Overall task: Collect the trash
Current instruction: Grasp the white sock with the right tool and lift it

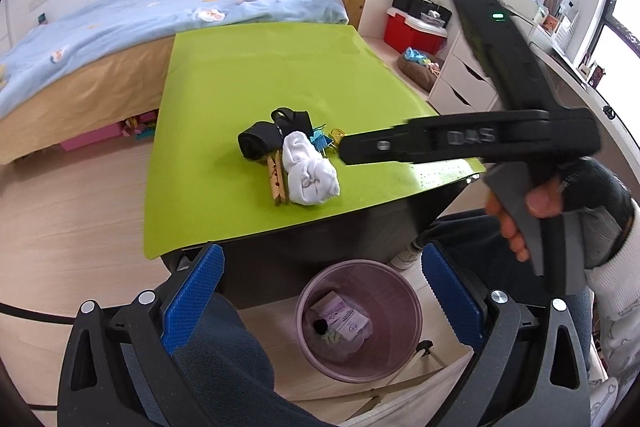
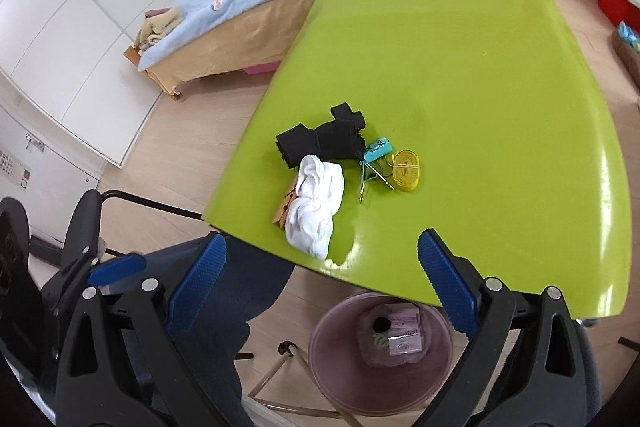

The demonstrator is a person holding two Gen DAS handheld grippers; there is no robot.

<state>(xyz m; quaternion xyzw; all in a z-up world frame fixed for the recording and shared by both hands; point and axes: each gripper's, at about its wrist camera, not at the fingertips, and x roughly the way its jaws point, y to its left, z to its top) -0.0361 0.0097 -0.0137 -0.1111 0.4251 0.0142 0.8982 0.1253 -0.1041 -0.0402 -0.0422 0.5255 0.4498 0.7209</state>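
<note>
A pink trash bin (image 1: 360, 319) (image 2: 380, 351) stands on the floor below the table's near edge, with paper scraps inside. On the green table (image 1: 248, 67) (image 2: 460, 67) lie a white sock bundle (image 1: 309, 173) (image 2: 316, 205), a black sock bundle (image 1: 260, 141) (image 2: 320, 141), wooden clothespins (image 1: 277, 183) (image 2: 285, 207), a blue binder clip (image 2: 376, 153) and a yellow band (image 2: 406, 171). My left gripper (image 1: 322, 301) is open and empty above the bin. My right gripper (image 2: 322, 285) is open and empty over the table's near edge; in the left wrist view its black body (image 1: 460, 143) hovers beside the pile.
A bed with a blue quilt (image 1: 100, 23) stands behind the table. White drawers (image 1: 464, 79) and a red box (image 1: 414, 29) are at the right. The person's legs in dark trousers (image 1: 224, 347) are beside the bin.
</note>
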